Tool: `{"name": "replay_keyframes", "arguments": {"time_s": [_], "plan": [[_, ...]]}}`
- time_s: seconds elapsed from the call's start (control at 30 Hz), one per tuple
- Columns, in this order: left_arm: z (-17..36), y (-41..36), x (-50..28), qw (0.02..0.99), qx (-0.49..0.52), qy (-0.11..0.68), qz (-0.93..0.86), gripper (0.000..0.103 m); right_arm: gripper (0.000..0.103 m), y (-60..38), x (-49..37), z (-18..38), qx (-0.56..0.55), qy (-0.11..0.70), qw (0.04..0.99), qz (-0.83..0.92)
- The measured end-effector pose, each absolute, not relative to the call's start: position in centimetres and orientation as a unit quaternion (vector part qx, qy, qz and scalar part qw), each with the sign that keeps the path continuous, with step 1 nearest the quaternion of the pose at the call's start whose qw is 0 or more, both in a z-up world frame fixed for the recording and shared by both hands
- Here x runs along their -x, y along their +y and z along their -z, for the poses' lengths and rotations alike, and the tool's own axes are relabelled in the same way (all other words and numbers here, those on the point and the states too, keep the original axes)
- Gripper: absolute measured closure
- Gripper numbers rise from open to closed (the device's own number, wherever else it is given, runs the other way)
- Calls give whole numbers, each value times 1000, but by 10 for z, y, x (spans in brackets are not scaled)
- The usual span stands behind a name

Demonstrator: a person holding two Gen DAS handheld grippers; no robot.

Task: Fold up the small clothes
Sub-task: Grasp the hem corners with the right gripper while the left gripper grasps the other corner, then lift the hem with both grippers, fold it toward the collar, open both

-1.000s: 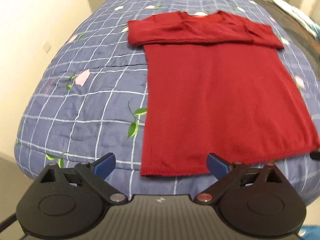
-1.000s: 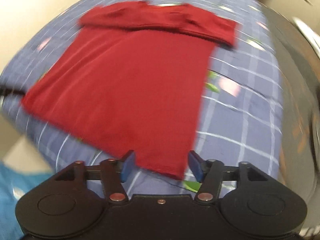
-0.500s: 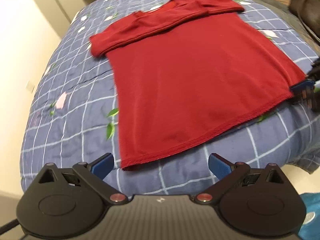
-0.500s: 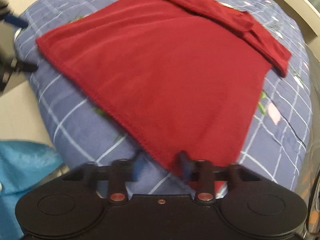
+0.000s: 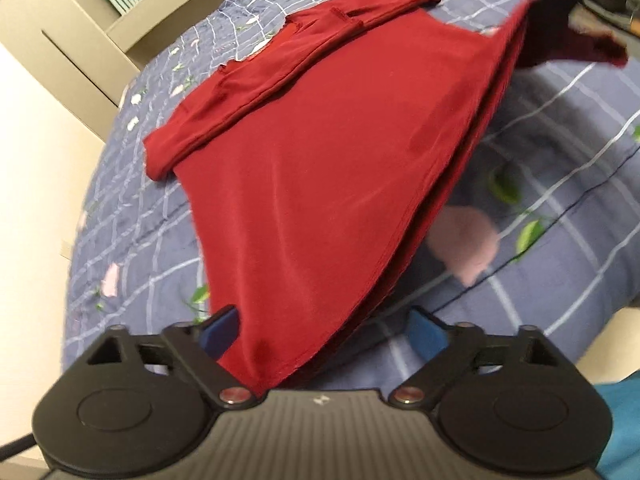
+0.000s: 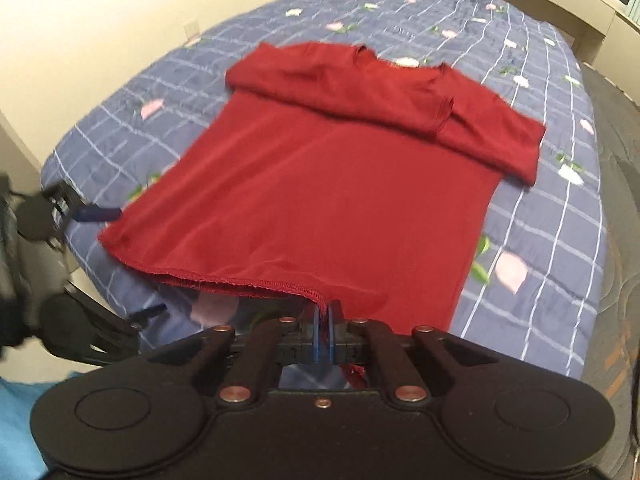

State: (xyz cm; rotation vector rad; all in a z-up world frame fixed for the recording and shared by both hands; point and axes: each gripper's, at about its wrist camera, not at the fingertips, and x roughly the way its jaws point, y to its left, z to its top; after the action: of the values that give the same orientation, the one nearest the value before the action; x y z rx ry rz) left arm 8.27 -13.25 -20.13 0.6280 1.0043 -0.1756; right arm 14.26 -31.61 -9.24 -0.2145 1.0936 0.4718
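A dark red shirt (image 6: 332,184) lies flat on a blue checked quilt (image 6: 540,216), its sleeves folded across the chest. My right gripper (image 6: 324,328) is shut on the near right corner of the hem and holds it a little off the quilt. In the left wrist view that side of the shirt (image 5: 340,184) rises toward the top right. My left gripper (image 5: 324,332) straddles the other hem corner; its jaws are closing, cloth lies between them, and the right pad (image 5: 428,334) stands apart from it. The left gripper (image 6: 126,260) also shows at the shirt's left corner.
The quilt (image 5: 560,184) drops off at the bed's near edge. A teal cloth (image 6: 16,420) lies below that edge. Beige cabinets (image 5: 80,40) stand past the bed's far end, and a dark mattress strip (image 6: 616,168) runs along the right.
My right gripper has shut on the hem's right corner and lifted it. My left gripper has rolled and moved down onto the left corner, its jaws narrower.
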Motion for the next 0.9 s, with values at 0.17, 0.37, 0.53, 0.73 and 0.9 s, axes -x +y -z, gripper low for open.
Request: {"name": "replay_keyframes", "arguments": {"time_s": [0.17, 0.37, 0.53, 0.73, 0.9], "plan": [[192, -115, -81, 827, -340, 440, 82, 62, 100, -317, -146, 82, 117, 504, 823, -234], [166, -99, -76, 826, -360, 402, 165, 100, 100, -315, -133, 90, 166, 506, 807, -257], [147, -99, -74, 819, -367, 388, 210, 101, 101, -309, -116, 95, 211, 512, 778, -297], [139, -101, -52, 807, -384, 374, 248, 101, 101, -310, -99, 88, 238, 504, 772, -304], [136, -95, -45, 811, -359, 391, 246, 101, 101, -313, -88, 86, 245, 508, 767, -308]]}}
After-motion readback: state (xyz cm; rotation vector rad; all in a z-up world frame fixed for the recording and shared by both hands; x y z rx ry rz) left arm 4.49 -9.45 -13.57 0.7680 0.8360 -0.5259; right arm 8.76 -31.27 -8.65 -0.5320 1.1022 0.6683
